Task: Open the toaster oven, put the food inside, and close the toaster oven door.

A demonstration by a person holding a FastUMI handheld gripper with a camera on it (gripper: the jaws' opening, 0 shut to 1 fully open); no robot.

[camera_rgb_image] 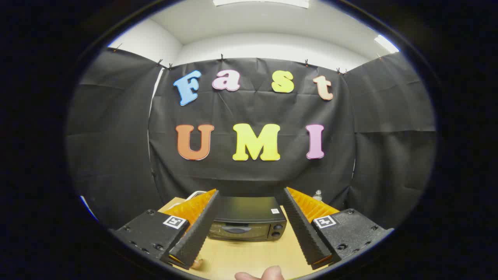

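The gripper (249, 194) is held wide open, with nothing gripped between its fingers. The toaster oven (247, 219) is seen on the wooden table (249, 256) ahead, framed between the fingers, its door shut.

Gripper (249, 194) held above the table (249, 254), fingers spread apart and empty, framing the closed oven (246, 221) at the table's far edge.

The gripper (249, 225) is held level with its two fingers spread wide apart, and nothing sits between them. A person's fingertip (268, 273) pokes in below the fingers, near the gripper's base.
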